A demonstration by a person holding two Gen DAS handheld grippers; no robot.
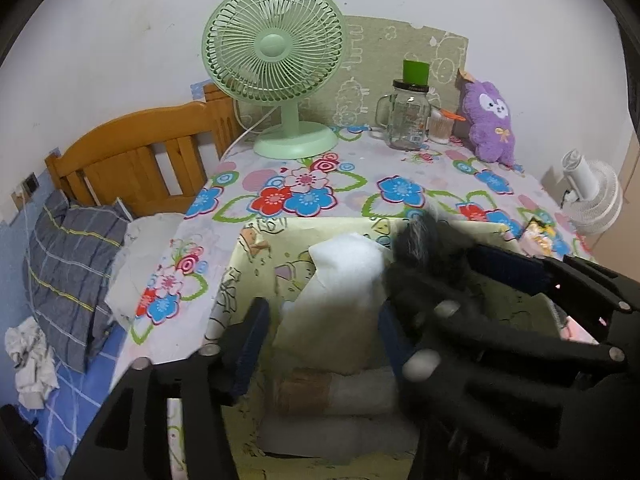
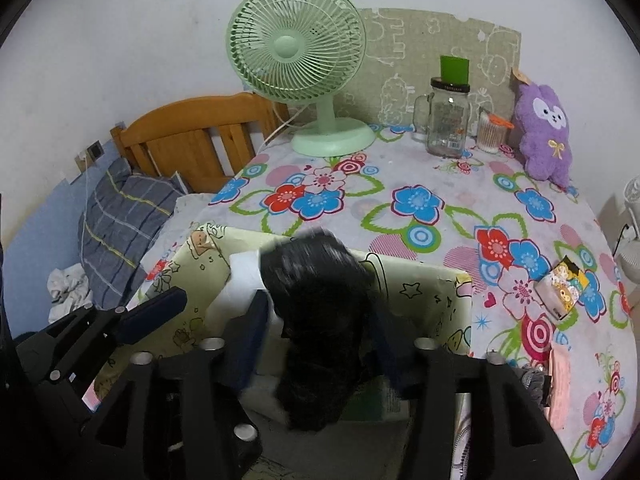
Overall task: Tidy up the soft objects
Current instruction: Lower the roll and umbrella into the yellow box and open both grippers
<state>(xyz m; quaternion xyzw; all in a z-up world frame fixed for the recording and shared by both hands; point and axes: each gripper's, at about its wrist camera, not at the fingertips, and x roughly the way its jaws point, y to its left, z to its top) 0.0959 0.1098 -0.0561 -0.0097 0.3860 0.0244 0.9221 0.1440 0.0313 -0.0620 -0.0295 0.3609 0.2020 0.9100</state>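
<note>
The right gripper (image 2: 320, 332) pinches a black fuzzy cloth (image 2: 320, 304) over the yellow fabric bin (image 2: 432, 304). The left gripper (image 1: 320, 320) is spread around white cloth (image 1: 344, 280) there. Both look light, floppy; better grasp mid-bunch.

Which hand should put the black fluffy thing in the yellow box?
The right gripper: its fingers clasp the black fluffy thing directly over the open yellow box. The left gripper is beside it, around the white cloth.
</note>
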